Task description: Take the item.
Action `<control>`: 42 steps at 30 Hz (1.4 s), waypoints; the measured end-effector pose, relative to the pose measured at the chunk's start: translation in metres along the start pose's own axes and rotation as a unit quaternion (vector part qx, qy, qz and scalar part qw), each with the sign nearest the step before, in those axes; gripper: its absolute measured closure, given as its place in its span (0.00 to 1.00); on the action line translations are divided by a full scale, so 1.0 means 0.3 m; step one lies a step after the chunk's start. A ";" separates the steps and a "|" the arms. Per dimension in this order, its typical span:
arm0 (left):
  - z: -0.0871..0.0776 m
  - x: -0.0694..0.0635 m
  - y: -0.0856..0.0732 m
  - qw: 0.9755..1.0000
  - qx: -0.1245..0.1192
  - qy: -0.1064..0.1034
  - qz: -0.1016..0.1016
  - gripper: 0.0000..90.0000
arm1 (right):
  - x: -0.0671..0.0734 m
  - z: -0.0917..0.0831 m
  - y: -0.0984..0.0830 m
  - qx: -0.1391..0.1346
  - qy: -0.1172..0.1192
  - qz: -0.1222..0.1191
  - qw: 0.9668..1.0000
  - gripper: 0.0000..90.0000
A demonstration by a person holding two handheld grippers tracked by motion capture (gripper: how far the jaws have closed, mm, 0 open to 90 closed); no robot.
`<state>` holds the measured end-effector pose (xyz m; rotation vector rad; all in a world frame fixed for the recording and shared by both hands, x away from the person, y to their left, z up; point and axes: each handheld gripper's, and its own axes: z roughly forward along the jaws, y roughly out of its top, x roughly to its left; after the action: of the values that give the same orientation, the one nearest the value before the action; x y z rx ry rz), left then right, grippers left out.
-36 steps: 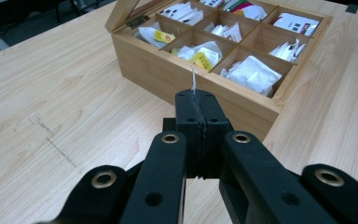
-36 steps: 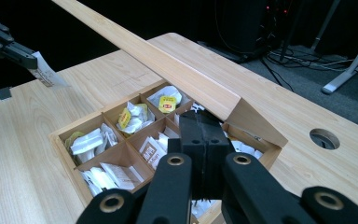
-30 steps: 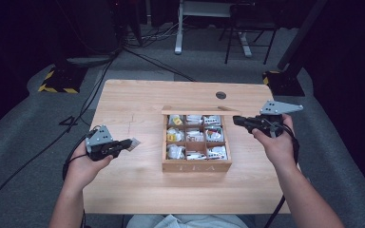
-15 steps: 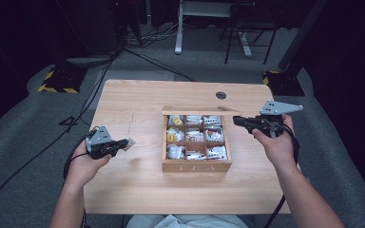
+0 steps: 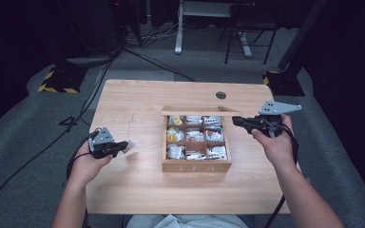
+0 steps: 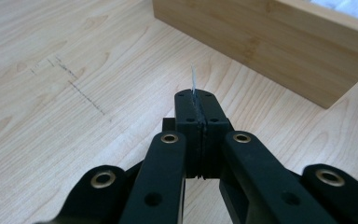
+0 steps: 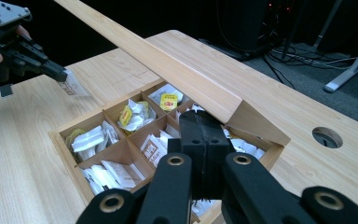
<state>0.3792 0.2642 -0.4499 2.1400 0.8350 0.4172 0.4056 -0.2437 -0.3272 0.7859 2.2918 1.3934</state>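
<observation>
1. The left claw [image 5: 129, 145] sits low at the left of the high view, just above the desk [image 5: 138, 190]. It is pinched tight on a thin tea bag packet [image 6: 193, 79], which sticks out past the tips. In the right gripper view the same packet [image 7: 74, 86] shows at the upper left, with print on it.

2. The right claw [image 5: 235, 121] is squeezed all the way together, with nothing between its tips that I can see. It hangs at the right side of the tea box [image 5: 197, 165], near the back corner by the open lid [image 7: 168, 65].

3. The tea box sits in the middle of the desk. It has small square spaces full of white and yellow packets [image 7: 130, 114].

4. What could go wrong: the packet is held by a thin edge. A quick shake could make it slip out and fall on the desk.

5. The packet is soft paper. If the left claw pushes it down onto the desk, it could bend or crumple.

6. The lid stands open and leans. If the right claw bumps it, the lid could drop shut over the box, or the box could slide.

7. If the left claw opens too high up, the light packet could flutter away from where it should land.
</observation>
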 end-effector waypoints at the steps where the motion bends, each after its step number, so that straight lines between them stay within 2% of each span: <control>1: 0.004 -0.002 -0.001 1.000 0.005 -0.001 -0.002 0.99 | 0.000 0.000 0.000 0.000 0.000 0.001 1.000 1.00; 5: 0.019 -0.008 -0.003 1.000 0.021 -0.005 -0.002 0.99 | 0.000 0.000 0.001 0.000 0.000 0.001 1.000 1.00; 8: 0.026 -0.011 -0.003 1.000 0.027 -0.004 0.005 0.99 | 0.000 0.000 0.001 0.001 0.000 0.000 1.000 1.00; 10: 0.028 -0.017 -0.001 0.999 0.038 0.000 0.013 0.98 | 0.000 0.000 0.001 0.002 0.000 0.000 1.000 1.00; 12: 0.029 -0.028 0.006 0.998 0.052 0.012 0.033 0.98 | 0.000 0.000 0.001 0.002 0.001 0.000 1.000 1.00; 15: 0.036 -0.046 0.019 0.996 0.061 0.015 0.056 0.98 | 0.000 0.001 0.000 0.000 0.001 0.001 1.000 1.00; 17: 0.042 -0.053 0.023 0.996 0.068 0.014 0.064 0.98 | 0.000 0.001 -0.001 0.000 0.002 0.001 1.000 1.00; 22: 0.054 -0.055 0.018 0.997 0.064 -0.005 0.053 0.96 | 0.000 0.001 -0.002 0.001 0.002 0.000 1.000 1.00; 25: 0.056 -0.055 0.015 0.998 0.045 -0.014 0.036 0.81 | 0.000 0.001 -0.002 0.000 0.003 0.001 1.000 1.00; 26: 0.056 -0.055 0.016 0.999 0.041 -0.016 0.028 0.79 | 0.000 0.001 -0.002 0.000 0.003 0.002 1.000 1.00; 28: 0.055 -0.056 0.017 0.999 0.037 -0.019 0.023 0.71 | 0.000 0.001 -0.003 0.000 0.003 0.002 1.000 1.00; 32: 0.045 -0.064 0.026 0.999 0.020 -0.032 0.006 0.65 | 0.000 0.001 -0.004 0.000 0.003 0.002 1.000 1.00; 42: -0.006 -0.093 0.062 1.000 -0.019 -0.019 0.000 0.51 | 0.000 0.003 -0.004 0.001 0.004 0.003 1.000 1.00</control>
<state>0.3657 0.2373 -0.4348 2.1068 0.8006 0.3871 0.4058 -0.2434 -0.3286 0.7895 2.2995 1.3980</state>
